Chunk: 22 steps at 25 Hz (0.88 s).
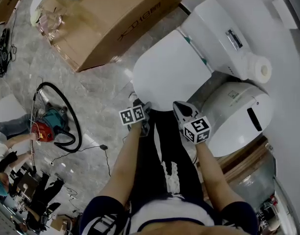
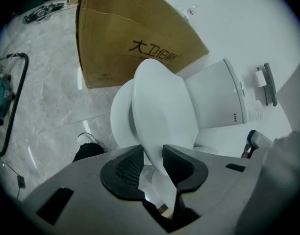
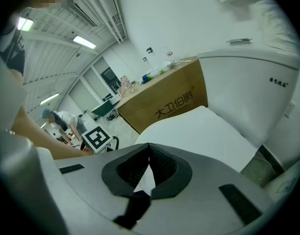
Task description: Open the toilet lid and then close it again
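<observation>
Seen from above, the left gripper (image 1: pixel 144 111) and the right gripper (image 1: pixel 179 107) are held side by side over the person's dark trousers (image 1: pixel 164 151), at the front rim of the toilet lid (image 1: pixel 172 70). The lid lies at 12 to 1 o'clock from both grippers. Its long axis runs from 7 o'clock up to 1 o'clock, toward the cistern (image 1: pixel 213 33).

In the left gripper view, the lid's front rim is clamped between the partly spread fingers (image 2: pixel 179 163), and the lid is tilted up off the seat (image 2: pixel 120 116). The right gripper's fingers are closed together at the tips with nothing held, and the lid is seen just beyond them. Lowering the lid is judged to rest on the left hand. Farther off, at 11 o'clock, a cardboard box (image 1: pixel 115 18) stands on the floor.
</observation>
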### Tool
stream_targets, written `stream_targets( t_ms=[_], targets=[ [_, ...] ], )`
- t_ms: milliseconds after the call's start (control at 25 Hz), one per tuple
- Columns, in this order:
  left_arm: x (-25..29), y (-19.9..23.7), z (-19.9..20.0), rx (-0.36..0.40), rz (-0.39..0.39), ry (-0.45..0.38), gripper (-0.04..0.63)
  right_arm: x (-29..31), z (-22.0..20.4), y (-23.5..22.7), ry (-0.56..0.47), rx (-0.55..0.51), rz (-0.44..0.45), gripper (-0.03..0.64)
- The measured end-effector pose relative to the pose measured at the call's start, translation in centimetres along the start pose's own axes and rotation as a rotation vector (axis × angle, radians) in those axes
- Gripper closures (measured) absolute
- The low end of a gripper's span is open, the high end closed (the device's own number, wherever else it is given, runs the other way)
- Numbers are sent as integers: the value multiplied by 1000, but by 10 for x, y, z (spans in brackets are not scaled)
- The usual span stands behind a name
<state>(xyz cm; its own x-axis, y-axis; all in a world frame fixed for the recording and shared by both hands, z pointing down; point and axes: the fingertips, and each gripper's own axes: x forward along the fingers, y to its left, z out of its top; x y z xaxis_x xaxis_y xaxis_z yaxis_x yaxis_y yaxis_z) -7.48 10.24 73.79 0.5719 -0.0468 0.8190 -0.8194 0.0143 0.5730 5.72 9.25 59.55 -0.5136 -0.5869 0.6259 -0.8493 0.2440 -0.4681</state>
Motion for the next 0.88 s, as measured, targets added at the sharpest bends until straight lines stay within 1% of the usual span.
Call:
stream_targets(
  t_ms=[120,320,600,880],
  targets=[
    [10,9,-1,-20,-1,8,471,3,-5,-9,3,8,-14,607],
    [22,23,-3,-25,-1,35,466,8,-16,-15,12,24,-40,607],
    [39,40,-5,-32,0,58,463,18,-30,-13,29,52,-41,607],
    [53,56,-9,-48,-1,83,460,22,-42,-14,51,40,-46,607]
  ],
)
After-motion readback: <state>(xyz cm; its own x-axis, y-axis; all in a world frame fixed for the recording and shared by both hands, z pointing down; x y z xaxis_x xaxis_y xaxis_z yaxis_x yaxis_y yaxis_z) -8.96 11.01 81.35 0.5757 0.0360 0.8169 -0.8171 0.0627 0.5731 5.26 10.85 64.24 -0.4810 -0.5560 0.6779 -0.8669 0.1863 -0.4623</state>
